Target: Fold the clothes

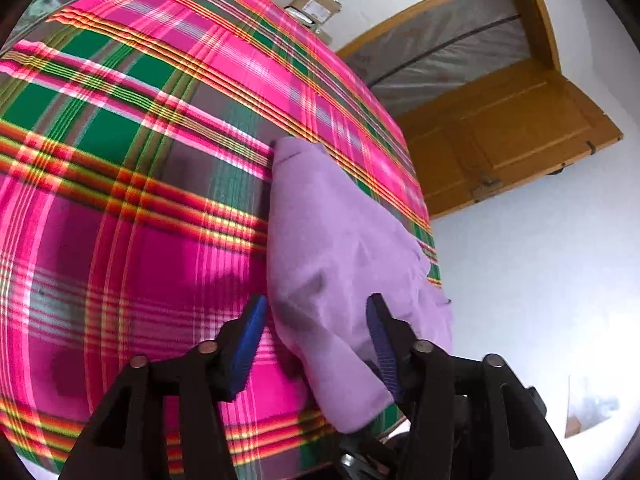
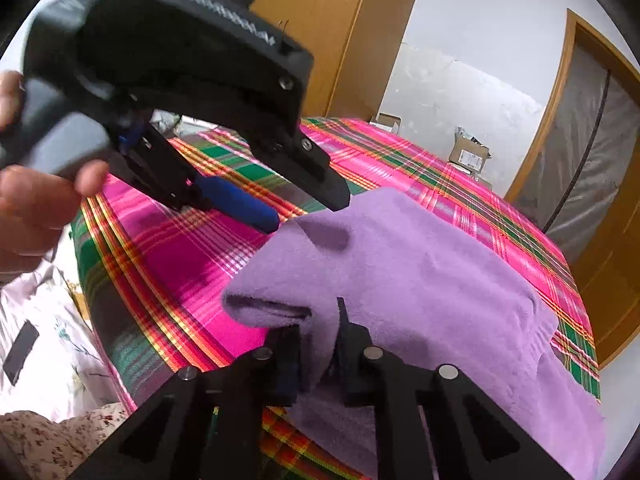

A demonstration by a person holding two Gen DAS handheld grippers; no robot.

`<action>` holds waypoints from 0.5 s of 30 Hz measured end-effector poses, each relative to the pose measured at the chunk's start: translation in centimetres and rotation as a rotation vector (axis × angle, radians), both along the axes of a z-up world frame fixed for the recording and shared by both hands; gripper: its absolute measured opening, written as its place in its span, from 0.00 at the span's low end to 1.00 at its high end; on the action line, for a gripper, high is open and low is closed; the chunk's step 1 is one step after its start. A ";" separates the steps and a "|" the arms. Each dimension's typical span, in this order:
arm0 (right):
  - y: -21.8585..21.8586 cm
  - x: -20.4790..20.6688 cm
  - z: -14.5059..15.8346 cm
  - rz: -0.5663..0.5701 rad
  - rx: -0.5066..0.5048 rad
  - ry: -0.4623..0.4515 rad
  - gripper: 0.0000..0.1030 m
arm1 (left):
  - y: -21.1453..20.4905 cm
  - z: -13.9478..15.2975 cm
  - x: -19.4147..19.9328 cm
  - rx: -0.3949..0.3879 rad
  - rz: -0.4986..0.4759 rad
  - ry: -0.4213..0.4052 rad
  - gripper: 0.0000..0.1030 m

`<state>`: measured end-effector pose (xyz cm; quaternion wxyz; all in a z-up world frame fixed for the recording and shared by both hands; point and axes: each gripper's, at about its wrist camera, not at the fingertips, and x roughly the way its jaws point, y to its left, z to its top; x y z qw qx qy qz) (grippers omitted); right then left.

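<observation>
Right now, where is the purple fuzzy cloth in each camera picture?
Left wrist view: the purple cloth lies right of centre, running down between the left gripper jaws.
Right wrist view: it fills the lower right, its near edge pinched in the right gripper.
Shared landmark: the pink plaid sheet beneath it.

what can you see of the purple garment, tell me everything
The purple garment is lilac, soft and fleecy-looking, with no print. It lies bunched and partly folded on the plaid sheet, near the bed's edge, one layered corner raised. The right gripper is shut on a fold at its near edge. The left gripper straddles its other end with jaws apart, not pinching. Which kind of garment it is cannot be told.
</observation>
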<state>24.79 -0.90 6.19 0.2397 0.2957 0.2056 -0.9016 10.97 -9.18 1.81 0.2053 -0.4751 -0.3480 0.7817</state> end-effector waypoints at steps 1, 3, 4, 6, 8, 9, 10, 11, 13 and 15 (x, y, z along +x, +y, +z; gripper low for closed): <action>0.2 0.1 0.3 0.003 -0.016 0.002 0.12 | 0.0 0.0 -0.3 0.002 -0.004 -0.006 0.54; 0.5 0.3 0.7 0.006 -0.042 0.006 0.12 | 0.8 -0.2 -1.2 -0.008 -0.030 -0.015 0.54; 0.7 0.4 1.0 0.007 -0.054 0.010 0.12 | 1.1 -0.2 -1.6 -0.014 -0.042 -0.019 0.54; 1.2 0.7 1.4 0.010 -0.074 0.016 0.12 | 1.2 -0.4 -2.3 -0.013 -0.053 -0.038 0.54; 1.8 1.4 1.7 0.013 -0.088 0.015 0.12 | 1.9 -0.2 -3.1 -0.002 -0.082 -0.034 0.53; 1.9 1.5 1.8 0.013 -0.093 0.016 0.12 | 2.3 -0.3 -3.6 -0.001 -0.091 -0.035 0.53; 2.0 1.5 1.8 0.013 -0.095 0.017 0.12 | 2.8 -0.3 -4.3 -0.003 -0.097 -0.041 0.53; 2.1 1.3 1.8 0.014 -0.097 0.016 0.12 | 3.0 -0.3 -4.7 -0.006 -0.101 -0.046 0.53; 2.2 1.0 1.9 0.015 -0.102 0.015 0.12 | 3.4 -0.5 -5.4 -0.014 -0.108 -0.054 0.52; 2.3 1.0 1.9 0.016 -0.107 0.011 0.12 | 3.7 -0.6 -6.0 -0.014 -0.112 -0.052 0.47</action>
